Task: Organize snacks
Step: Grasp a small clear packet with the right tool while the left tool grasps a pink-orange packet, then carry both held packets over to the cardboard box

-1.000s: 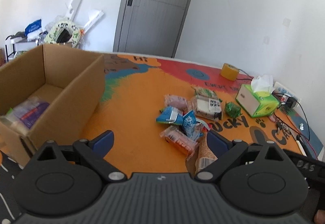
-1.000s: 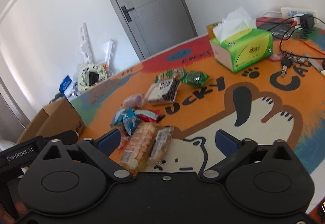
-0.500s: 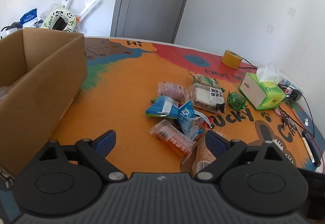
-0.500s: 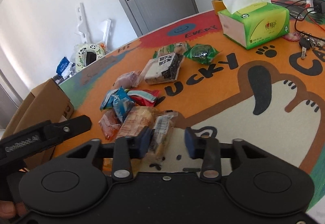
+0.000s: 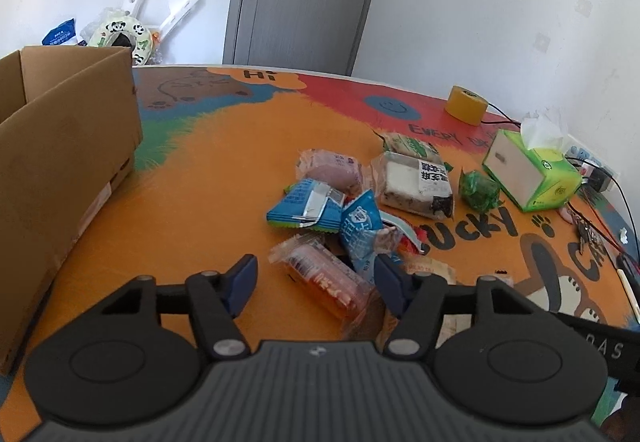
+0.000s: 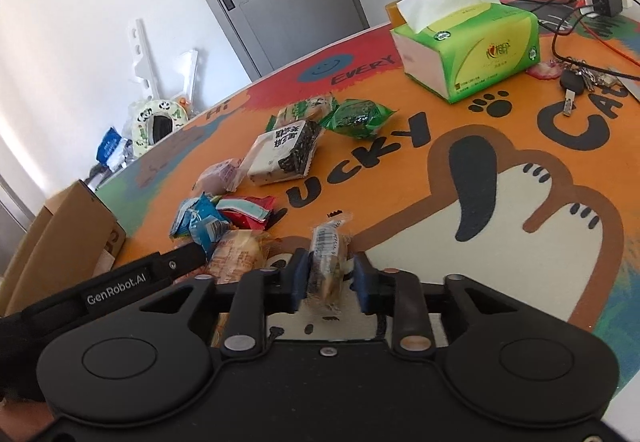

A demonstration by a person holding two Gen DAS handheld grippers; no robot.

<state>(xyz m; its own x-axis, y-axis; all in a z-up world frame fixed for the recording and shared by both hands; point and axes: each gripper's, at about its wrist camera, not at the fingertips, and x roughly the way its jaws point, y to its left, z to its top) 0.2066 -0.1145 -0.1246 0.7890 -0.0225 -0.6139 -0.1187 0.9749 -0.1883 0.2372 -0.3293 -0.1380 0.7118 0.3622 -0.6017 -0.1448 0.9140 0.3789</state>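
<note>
The right gripper (image 6: 327,276) has a small clear-wrapped snack (image 6: 326,262) standing on edge between its fingers, which are easing open a touch. The left pad looks to be against the wrapper, while the right one seems to have a sliver of gap, so I can't swear it's a firm pinch. Holding it by the narrow sides makes sense for a carry to the box.

The left gripper (image 5: 314,280) is closing around the orange-red packet (image 5: 324,280) at the near edge of the snack pile (image 5: 360,201), fingers still clear of it on both sides.

The rest of the pile sits mid-tabletop (image 5: 192,169) (blue pouches, a pink one, a black-and-white cake pack, a green candy). The cardboard box (image 5: 68,145) stands well off to the left; its inside isn't visible from here.
</note>
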